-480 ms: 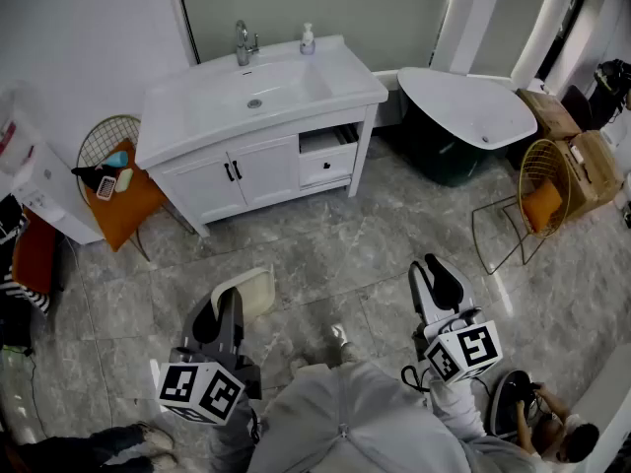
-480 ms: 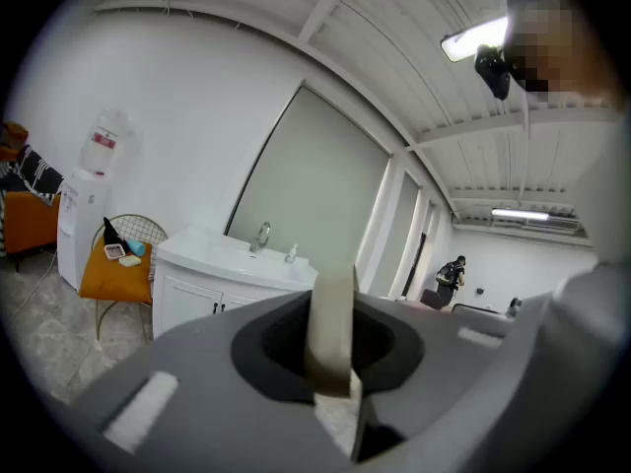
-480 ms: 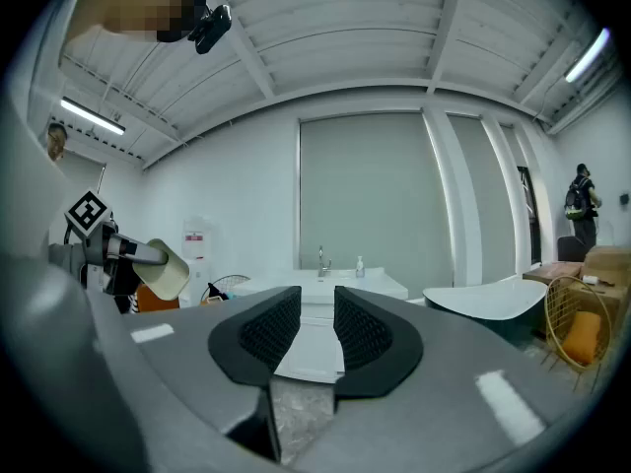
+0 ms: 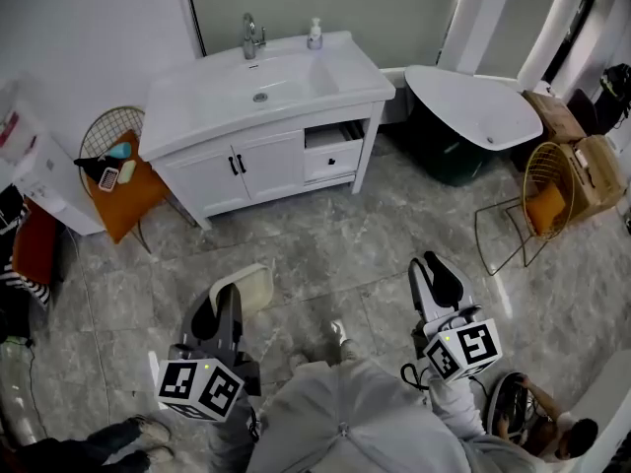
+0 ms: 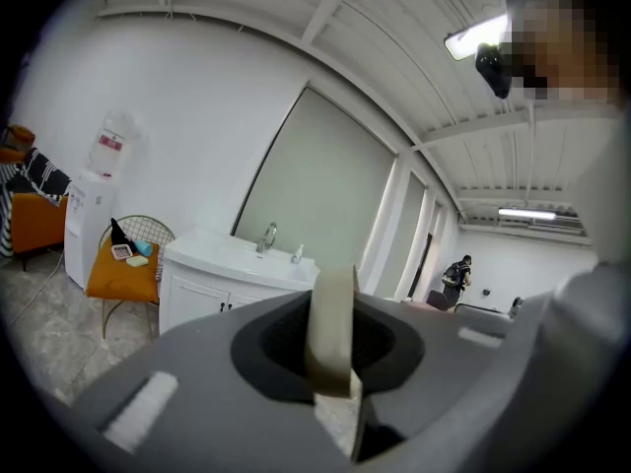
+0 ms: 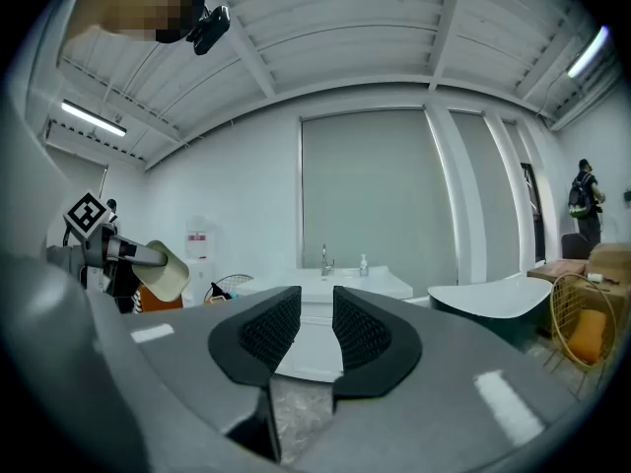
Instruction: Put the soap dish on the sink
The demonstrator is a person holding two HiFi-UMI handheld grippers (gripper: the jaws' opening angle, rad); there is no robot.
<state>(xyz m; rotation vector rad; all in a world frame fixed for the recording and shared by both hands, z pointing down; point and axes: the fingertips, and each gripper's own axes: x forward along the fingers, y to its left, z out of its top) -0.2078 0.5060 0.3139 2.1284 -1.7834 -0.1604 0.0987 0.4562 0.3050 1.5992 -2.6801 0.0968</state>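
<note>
The left gripper point(image 4: 225, 302) is clamped tight on the thin rim of the cream soap dish point(image 4: 248, 289). The dish hangs at about 7 o'clock in the head view, above the grey tiled floor point(image 4: 325, 235) and well apart from the sink point(image 4: 197, 95) at 12 o'clock. The right gripper point(image 4: 434, 272), at 5 o'clock, carries nothing; its jaws stand a narrow gap apart.

The step in hand looks like the carry to the sink. To do it well:

- Hold the dish level, with a firm grip on that thin edge.
- Come squarely to the front of the white cabinet point(image 4: 256, 170).
- Aim for the flat ledge at the basin's 3 o'clock, short of the soap bottle point(image 4: 315, 34) and the faucet point(image 4: 250, 35).
- Lower until the base sits flat, then release.

The drawer point(image 4: 330, 151) seems pulled out a little, so give it room.
</note>
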